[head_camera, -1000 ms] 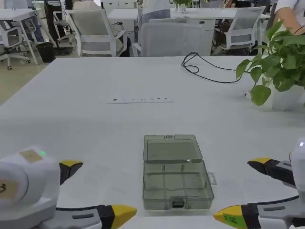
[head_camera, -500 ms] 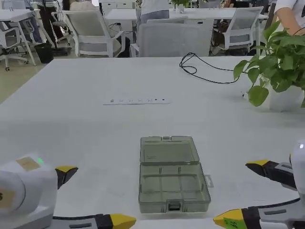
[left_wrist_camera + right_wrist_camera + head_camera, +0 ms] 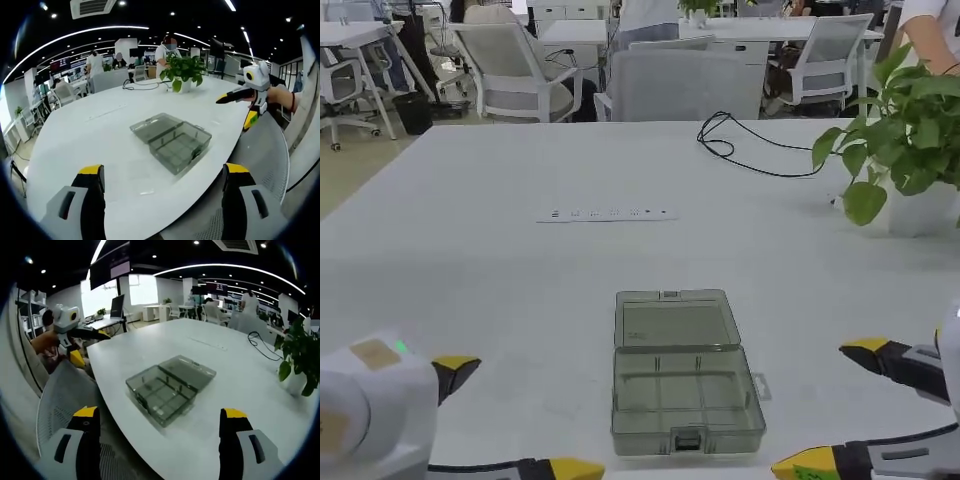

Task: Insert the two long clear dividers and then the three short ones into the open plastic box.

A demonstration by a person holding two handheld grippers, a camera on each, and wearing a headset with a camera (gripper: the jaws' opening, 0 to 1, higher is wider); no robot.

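An open smoky-clear plastic box (image 3: 687, 392) rests near the table's front edge, its lid (image 3: 675, 320) lying flat behind the base. Thin clear partitions show inside the base as a grid (image 3: 161, 391). My left gripper (image 3: 512, 417) hovers open at the box's left, nothing between its yellow-tipped fingers. My right gripper (image 3: 832, 406) hovers open at the box's right, also holding nothing. From the left gripper view the box (image 3: 172, 140) sits ahead of the left gripper (image 3: 162, 170), with the right gripper (image 3: 245, 95) beyond. In the right gripper view the right gripper (image 3: 160, 415) faces the box, the left gripper (image 3: 75, 332) far left.
A potted plant (image 3: 910, 150) stands at the table's right side. A black cable (image 3: 750, 140) loops at the back, and a white power strip (image 3: 607, 213) lies mid-table. Office chairs (image 3: 520, 70) stand past the far edge.
Both grippers sit a little lower in the head view, the left one most. They stay open. The box has not moved on the table.
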